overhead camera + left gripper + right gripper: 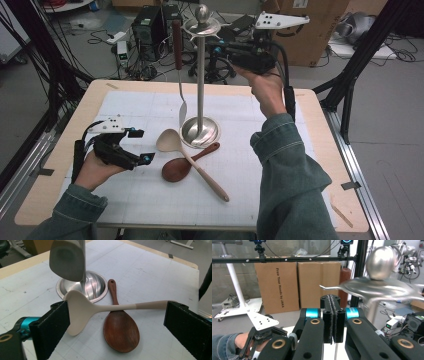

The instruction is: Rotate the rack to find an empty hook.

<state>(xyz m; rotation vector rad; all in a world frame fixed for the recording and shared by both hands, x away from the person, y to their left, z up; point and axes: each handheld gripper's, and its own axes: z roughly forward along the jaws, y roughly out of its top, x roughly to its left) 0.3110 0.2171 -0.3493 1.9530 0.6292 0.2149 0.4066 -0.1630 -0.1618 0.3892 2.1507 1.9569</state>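
Note:
A steel utensil stand (200,75) rises from the middle of the mat, and its round base (95,287) shows up close. A metal spatula (177,45) with a brown handle hangs from one hook, blade (66,260) just above the base. In front of the base a cream spoon (167,140) lies across the handle of a brown wooden spoon (177,169). My left gripper (141,145) rests low on the mat, open, with the cream spoon (77,312) and wooden spoon (121,330) ahead between its jaws. My right gripper (220,50) is raised beside the stand's top knob (382,262), jaws shut (333,302) with nothing between them.
A white gridded mat (280,115) covers the wooden table (75,115). Beyond the far edge are cardboard boxes (310,40), cables and computer cases (150,30) on the floor. Black frame posts (365,50) stand at the right.

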